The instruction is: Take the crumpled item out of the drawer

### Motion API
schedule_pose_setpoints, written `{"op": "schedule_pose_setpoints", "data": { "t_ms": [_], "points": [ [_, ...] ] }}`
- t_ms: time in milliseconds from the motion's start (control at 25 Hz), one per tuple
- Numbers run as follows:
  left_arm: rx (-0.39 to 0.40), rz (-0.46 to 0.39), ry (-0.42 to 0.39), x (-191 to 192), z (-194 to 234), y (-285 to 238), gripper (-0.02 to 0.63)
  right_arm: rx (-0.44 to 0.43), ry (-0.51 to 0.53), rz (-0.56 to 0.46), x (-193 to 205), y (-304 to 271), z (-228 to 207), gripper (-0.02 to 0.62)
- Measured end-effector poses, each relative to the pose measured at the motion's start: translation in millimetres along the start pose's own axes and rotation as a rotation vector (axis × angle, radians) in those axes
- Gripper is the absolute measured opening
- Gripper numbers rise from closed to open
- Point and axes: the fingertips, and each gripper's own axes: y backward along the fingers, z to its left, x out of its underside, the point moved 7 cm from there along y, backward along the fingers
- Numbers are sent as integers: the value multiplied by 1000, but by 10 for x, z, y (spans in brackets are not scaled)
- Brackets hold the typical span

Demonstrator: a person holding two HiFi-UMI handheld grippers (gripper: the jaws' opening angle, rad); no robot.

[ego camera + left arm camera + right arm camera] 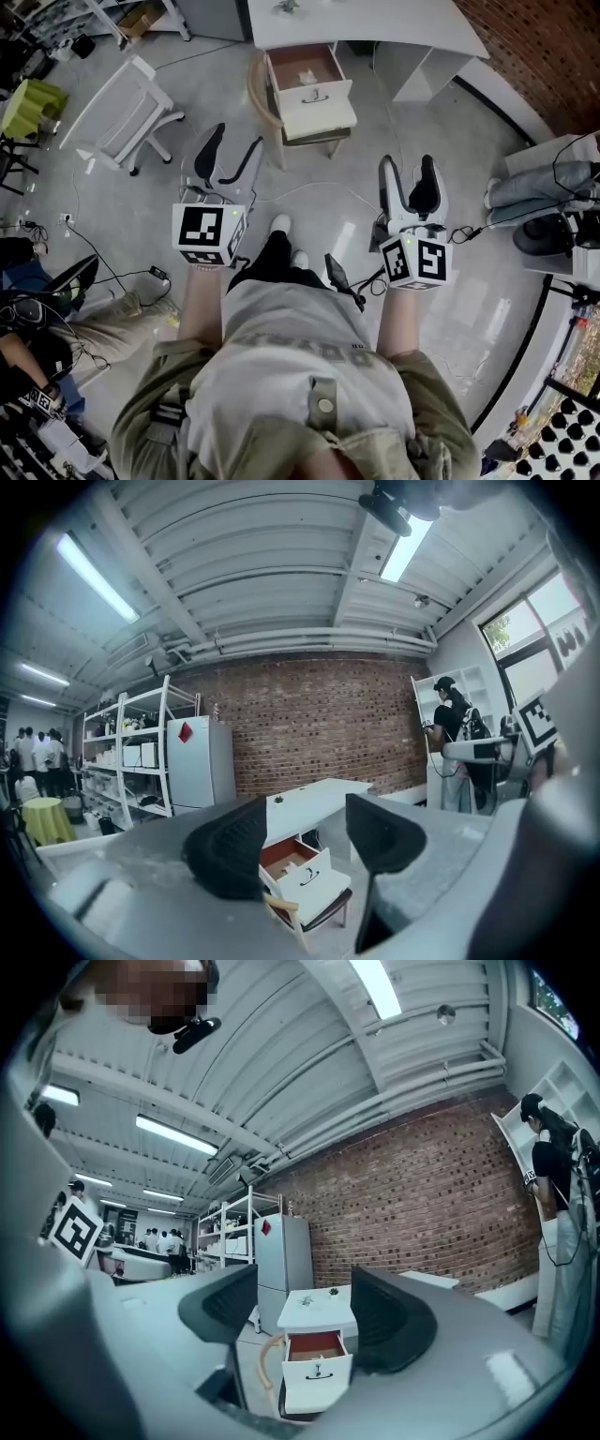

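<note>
Across the floor from me, a white drawer (315, 97) stands pulled out from under a white desk (394, 26); its inside is reddish brown. A small pale crumpled item (307, 75) lies in it, also visible in the left gripper view (290, 865) and the right gripper view (322, 1355). My left gripper (235, 150) and right gripper (408, 174) are held out level, well short of the drawer. Both are open with nothing between the fingers. Each gripper view frames the drawer (309, 881) (317, 1370) between its dark pads.
A wooden chair (257, 97) stands right in front of the drawer, its seat under the drawer front. A white folding chair (122, 114) is at the left. A person's legs (542, 184) and cables are at the right. A fridge (200, 761) and shelves line the brick wall.
</note>
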Motion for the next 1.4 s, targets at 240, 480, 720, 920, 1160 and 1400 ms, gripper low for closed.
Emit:
{"op": "schedule_pose_setpoints", "data": {
  "t_ms": [240, 480, 720, 920, 1160, 1400],
  "points": [
    [49, 31, 15, 169, 59, -273, 281, -5, 11, 34, 155, -222, -14, 313],
    [74, 38, 33, 235, 369, -773, 285, -10, 33, 51, 234, -700, -20, 318],
    [100, 9, 24, 103, 727, -1290, 285, 3, 61, 28, 161, -1265, 4, 322],
    [115, -13, 16, 10, 959, -1645, 285, 18, 74, 14, 126, -1652, -33, 322],
    [122, 6, 25, 40, 1274, -1860, 285, 38, 82, 21, 137, -1994, 39, 322],
    [118, 30, 48, 143, 1369, -2020, 285, 37, 93, 58, 242, -2231, -7, 322]
  ]
}}
